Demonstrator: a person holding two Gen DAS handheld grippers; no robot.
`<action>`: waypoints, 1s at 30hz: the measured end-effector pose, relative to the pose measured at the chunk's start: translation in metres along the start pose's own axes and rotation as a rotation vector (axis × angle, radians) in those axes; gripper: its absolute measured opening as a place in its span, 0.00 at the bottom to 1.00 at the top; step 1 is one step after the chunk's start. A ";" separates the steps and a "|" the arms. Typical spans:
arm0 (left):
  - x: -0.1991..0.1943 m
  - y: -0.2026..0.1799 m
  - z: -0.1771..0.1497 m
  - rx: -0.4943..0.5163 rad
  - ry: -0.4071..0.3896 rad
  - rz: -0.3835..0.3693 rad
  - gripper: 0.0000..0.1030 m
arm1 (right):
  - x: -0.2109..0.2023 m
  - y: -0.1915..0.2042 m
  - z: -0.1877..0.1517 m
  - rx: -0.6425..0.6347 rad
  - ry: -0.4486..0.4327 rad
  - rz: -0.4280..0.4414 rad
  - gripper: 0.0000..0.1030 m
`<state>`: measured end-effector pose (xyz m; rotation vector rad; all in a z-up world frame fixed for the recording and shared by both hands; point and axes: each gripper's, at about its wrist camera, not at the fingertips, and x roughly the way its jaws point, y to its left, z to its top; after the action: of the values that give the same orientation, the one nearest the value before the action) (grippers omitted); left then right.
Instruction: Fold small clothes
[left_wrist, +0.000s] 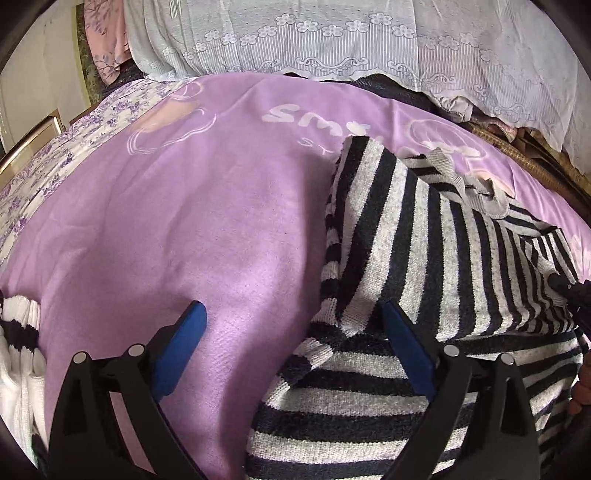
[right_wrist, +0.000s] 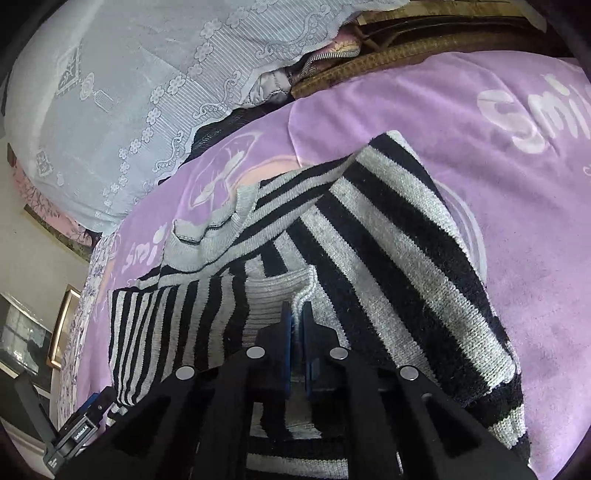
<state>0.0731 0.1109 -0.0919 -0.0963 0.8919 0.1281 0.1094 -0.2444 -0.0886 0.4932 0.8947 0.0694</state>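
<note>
A black-and-white striped knit sweater (left_wrist: 424, 266) lies partly folded on a purple blanket (left_wrist: 184, 221). My left gripper (left_wrist: 291, 314) is open, its blue pads spread wide, one over the blanket and one over the sweater's left edge. In the right wrist view the same sweater (right_wrist: 388, 258) fills the middle, with one sleeve folded across it. My right gripper (right_wrist: 296, 310) is shut on the grey ribbed cuff (right_wrist: 277, 295) of the sweater. The right gripper's tip also shows at the right edge of the left wrist view (left_wrist: 569, 288).
A white lace cover (left_wrist: 332, 40) drapes the back of the bed. A second striped and white garment (left_wrist: 18, 350) lies at the left edge. A woven brown edge (right_wrist: 351, 70) runs behind the blanket. A floral sheet (left_wrist: 44, 162) lies to the left.
</note>
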 end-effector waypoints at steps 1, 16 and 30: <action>0.000 0.002 0.000 -0.005 0.002 0.001 0.92 | -0.003 0.002 0.000 -0.011 -0.003 -0.014 0.09; 0.028 -0.046 0.077 0.032 0.040 -0.018 0.91 | 0.006 0.044 0.007 -0.074 -0.013 0.038 0.32; 0.043 -0.032 0.065 0.022 0.011 0.013 0.96 | -0.012 0.027 0.003 -0.039 -0.078 0.161 0.09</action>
<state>0.1547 0.0918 -0.0835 -0.0703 0.9045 0.1300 0.1079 -0.2246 -0.0660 0.5270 0.7752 0.2126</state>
